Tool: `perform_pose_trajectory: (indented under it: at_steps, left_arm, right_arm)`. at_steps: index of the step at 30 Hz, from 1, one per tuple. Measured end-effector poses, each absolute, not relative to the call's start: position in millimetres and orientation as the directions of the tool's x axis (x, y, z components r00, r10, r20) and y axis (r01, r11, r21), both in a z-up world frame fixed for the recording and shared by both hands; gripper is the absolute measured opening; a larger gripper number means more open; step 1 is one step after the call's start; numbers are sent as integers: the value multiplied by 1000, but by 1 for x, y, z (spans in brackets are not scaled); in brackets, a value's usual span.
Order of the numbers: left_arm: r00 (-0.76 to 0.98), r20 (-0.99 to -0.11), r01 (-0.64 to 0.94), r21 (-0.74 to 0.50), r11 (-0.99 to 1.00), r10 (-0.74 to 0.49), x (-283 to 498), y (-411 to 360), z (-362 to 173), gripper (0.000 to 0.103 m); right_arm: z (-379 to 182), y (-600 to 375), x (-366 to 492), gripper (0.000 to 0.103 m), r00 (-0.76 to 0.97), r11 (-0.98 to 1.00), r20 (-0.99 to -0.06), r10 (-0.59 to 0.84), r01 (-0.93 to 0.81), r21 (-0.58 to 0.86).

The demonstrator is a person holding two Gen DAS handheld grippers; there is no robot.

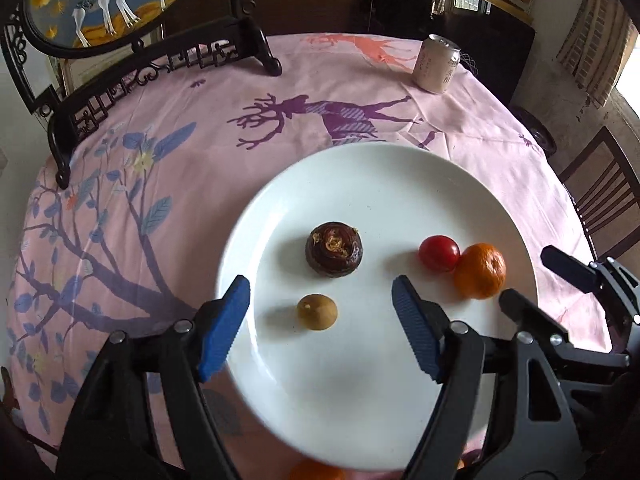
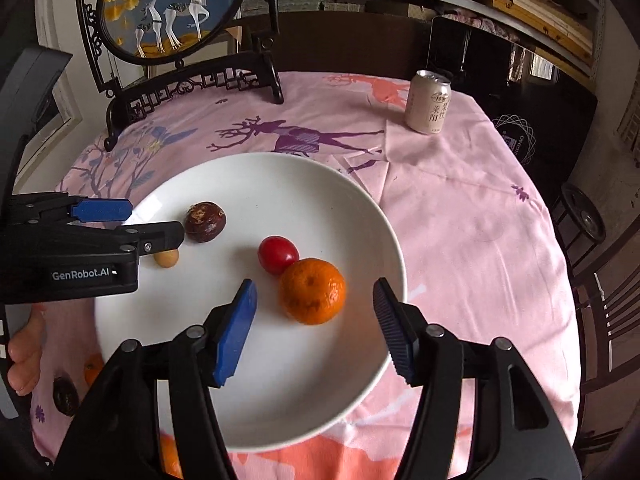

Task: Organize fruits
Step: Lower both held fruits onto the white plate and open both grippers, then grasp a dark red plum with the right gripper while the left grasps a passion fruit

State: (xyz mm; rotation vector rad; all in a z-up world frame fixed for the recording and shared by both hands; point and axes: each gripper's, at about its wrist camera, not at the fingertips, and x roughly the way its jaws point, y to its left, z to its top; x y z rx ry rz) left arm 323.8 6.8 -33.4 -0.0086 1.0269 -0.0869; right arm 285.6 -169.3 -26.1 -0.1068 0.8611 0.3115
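A white plate (image 1: 360, 168) (image 2: 280, 172) lies on a pink tablecloth. On it are a dark brown water chestnut (image 1: 334, 249) (image 2: 205, 222), a small tan fruit (image 1: 317, 312) (image 2: 166, 258), a red cherry tomato (image 1: 439, 253) (image 2: 278, 254) and a mandarin (image 1: 480, 276) (image 2: 312, 291) touching the tomato. My left gripper (image 1: 320, 320) is open, with the tan fruit between its blue pads. My right gripper (image 2: 316, 320) is open just in front of the mandarin. The left gripper also shows in the right wrist view (image 2: 156, 226).
A drink can (image 1: 437, 63) (image 2: 429, 102) stands at the far right of the table. A framed round deer screen (image 1: 108, 0) (image 2: 168, 12) stands at the back left. Another mandarin (image 2: 93, 368) and a dark fruit (image 2: 66, 396) lie on the cloth left of the plate. Chairs stand to the right.
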Motion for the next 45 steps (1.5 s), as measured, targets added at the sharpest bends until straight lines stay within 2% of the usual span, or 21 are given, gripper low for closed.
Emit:
perform_pose_trajectory:
  at_steps: [6, 8, 9, 10, 14, 18, 32, 33, 34, 36, 45]
  left_arm:
    - [597, -799, 70, -34, 997, -69, 228, 24, -12, 75]
    - [620, -782, 54, -36, 998, -62, 190, 33, -15, 77]
    - [631, -773, 42, -45, 998, -62, 172, 39, -18, 79]
    - [641, -765, 28, -57, 998, -62, 156, 46, -22, 84]
    - [646, -761, -27, -96, 995, -56, 108, 67, -40, 86]
    - [638, -770, -62, -54, 997, -2, 85, 77, -52, 86]
    - [597, -802, -73, -53, 996, 1, 74, 88, -69, 86]
    - [594, -804, -73, -54, 996, 0, 75, 89, -70, 86]
    - [592, -806, -73, -55, 996, -2, 75, 89, -71, 86]
    - [586, -810, -70, -60, 996, -8, 77, 90, -73, 86]
    - [544, -839, -57, -46, 997, -8, 97, 77, -90, 86]
  right_arm:
    - [-7, -199, 190, 63, 647, 953, -715, 267, -290, 94]
    - [-15, -206, 153, 73, 651, 952, -703, 287, -275, 134]
    - [-19, -210, 136, 82, 654, 953, -698, 291, -262, 152]
    - [-25, -213, 120, 88, 658, 954, -694, 293, -249, 167]
    - [-43, -215, 81, 89, 640, 954, -708, 298, -217, 205]
    - [-50, -202, 70, 89, 609, 952, -733, 302, -240, 192]
    - [-64, -184, 74, 89, 612, 961, -752, 245, -257, 104]
    - [-67, -182, 76, 80, 615, 960, -751, 242, -262, 94]
    - [-70, -180, 80, 61, 610, 958, -754, 244, -273, 90]
    - [-80, -178, 88, 40, 572, 952, -778, 259, -286, 107]
    - [-69, -181, 74, 36, 598, 949, -755, 270, -300, 102]
